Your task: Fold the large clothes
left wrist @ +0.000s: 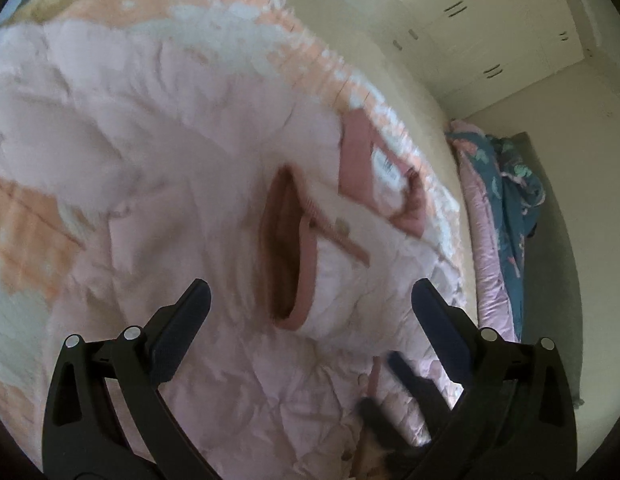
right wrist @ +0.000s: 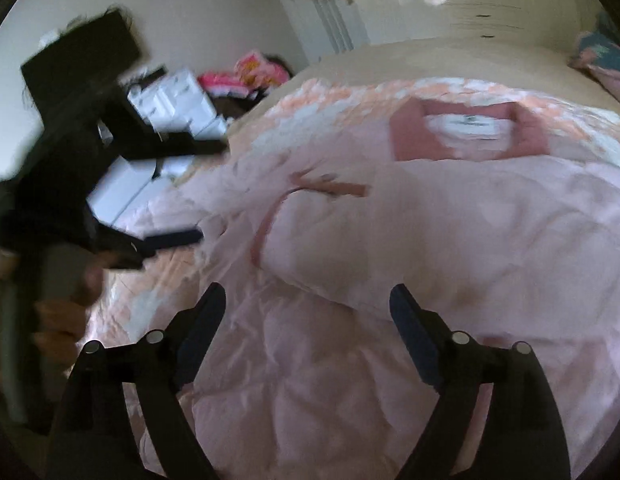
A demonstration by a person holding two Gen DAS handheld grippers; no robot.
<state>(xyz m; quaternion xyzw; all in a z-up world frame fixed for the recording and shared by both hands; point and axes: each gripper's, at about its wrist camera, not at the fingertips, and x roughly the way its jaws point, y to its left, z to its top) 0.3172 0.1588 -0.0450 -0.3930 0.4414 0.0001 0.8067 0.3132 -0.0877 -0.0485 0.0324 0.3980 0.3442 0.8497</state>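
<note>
bedroom, pink puffy jacket (right wrist: 390,240) on the bed (left wrist: 410,64); soft, bulky, slippery-looking, so grab the hem. both hand-held grippers, left hand-held gripper (left wrist: 310,300) and right hand-held gripper (right wrist: 307,304), spread, empty.

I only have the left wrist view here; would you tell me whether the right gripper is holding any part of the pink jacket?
Observer: No. The right gripper is open over the pink jacket, with nothing clamped between its pads.
Operator: Thank you. Is my left gripper visible from that side?
Observer: Yes, the left gripper shows blurred at the left edge, open, above the jacket's side.
Operator: And what lies beyond the bed on that side?
Observer: White boxes and a bright pink bundle sit against the far wall.
</note>
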